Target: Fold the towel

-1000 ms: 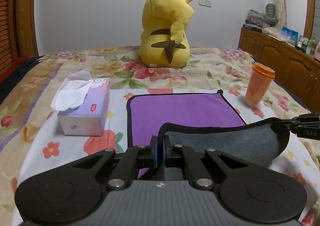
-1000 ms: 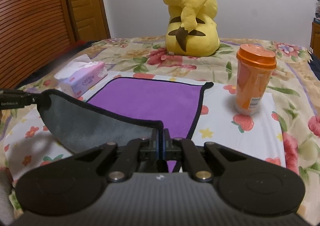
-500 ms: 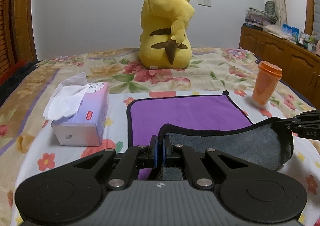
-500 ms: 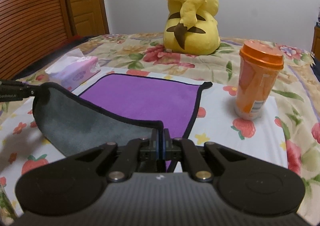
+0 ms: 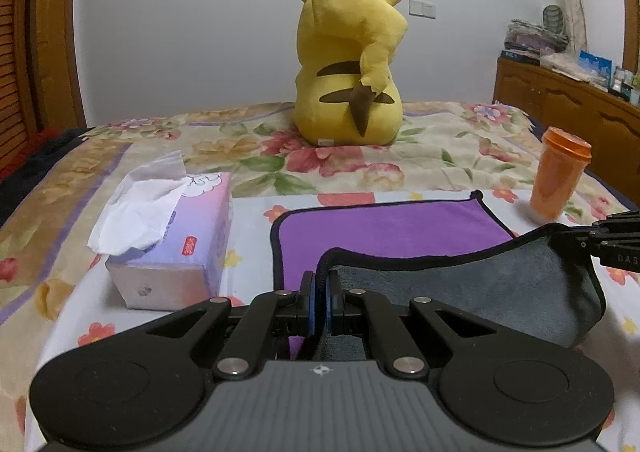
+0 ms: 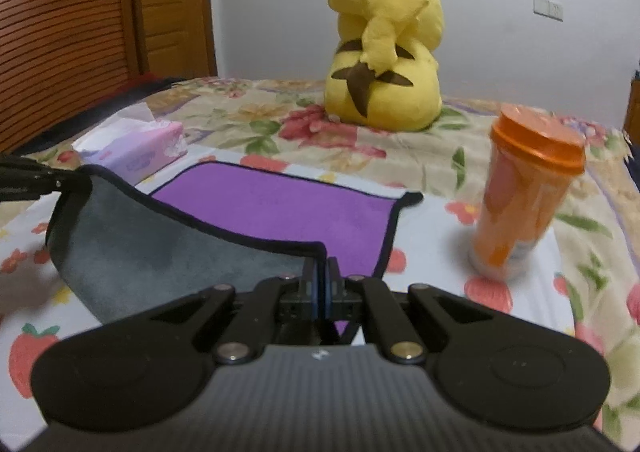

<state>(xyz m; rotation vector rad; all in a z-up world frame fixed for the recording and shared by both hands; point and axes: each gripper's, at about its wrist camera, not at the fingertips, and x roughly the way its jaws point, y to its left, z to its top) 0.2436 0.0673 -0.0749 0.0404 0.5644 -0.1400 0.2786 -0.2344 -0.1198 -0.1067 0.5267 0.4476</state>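
A purple towel [image 5: 384, 228] with black trim and a grey underside lies on the flowered bed; it also shows in the right wrist view [image 6: 276, 208]. Its near edge is lifted and curls forward, grey side [image 5: 472, 292] facing me. My left gripper [image 5: 319, 284] is shut on the near left corner. My right gripper [image 6: 320, 272] is shut on the near right corner; it also shows at the right edge of the left wrist view [image 5: 592, 240]. The left gripper appears at the left edge of the right wrist view [image 6: 60, 178].
A tissue box [image 5: 176, 248] sits left of the towel. An orange lidded cup [image 6: 528, 192] stands to the right, close to my right gripper. A yellow plush toy [image 5: 348, 64] sits behind the towel. A wooden cabinet [image 5: 568, 104] runs along the right.
Both grippers have moved forward and lower with the lifted towel edge. The tissue box, cup and plush toy appear closer, and less purple towel shows beyond the fold.
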